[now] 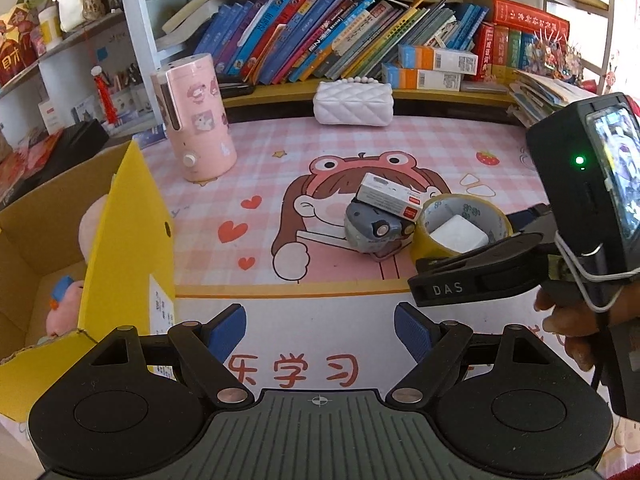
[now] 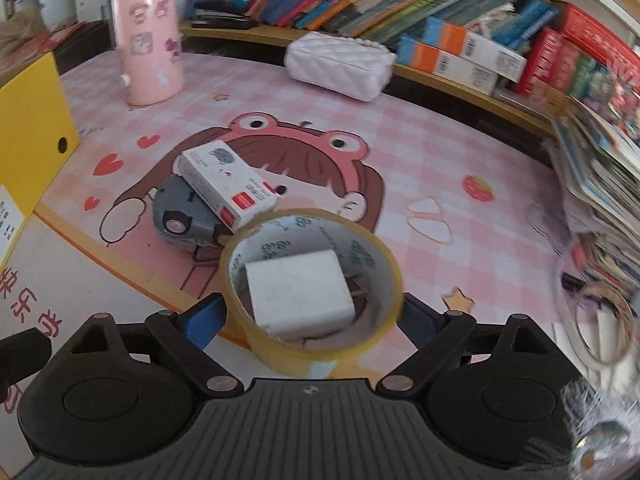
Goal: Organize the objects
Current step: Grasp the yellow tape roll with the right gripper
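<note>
1. The right hand-held gripper (image 2: 310, 320) is seen with its blue pads spread wide on either side of a yellowish tape roll (image 2: 312, 284); the roll sits between them, but whether the pads touch its wall cannot be told.
2. A white block-shaped charger (image 2: 298, 294) is seen lying inside the ring of the tape roll.
3. The left hand-held gripper (image 1: 320, 330) is held open over the front strip of the surface (image 1: 320, 144), with nothing between its pads.
4. A yellow cardboard box (image 1: 128, 240) is found just to the left of the left hand-held gripper; a pink plush toy (image 1: 64, 304) lies inside it.
5. Just beyond the tape roll, a small white carton (image 2: 228, 184) is seen resting tilted on top of a grey gadget (image 2: 180, 216), both on the cartoon-printed pink mat.
6. To the right of these, two loose rubber bands (image 2: 430, 218) are laid on the mat.
7. Further back, a pink cylindrical appliance (image 1: 196, 120) stands upright at the left, and a white quilted purse (image 1: 352, 102) lies at the rear edge of the surface.
8. Behind the purse, a shelf is filled with leaning books (image 1: 320, 36).
</note>
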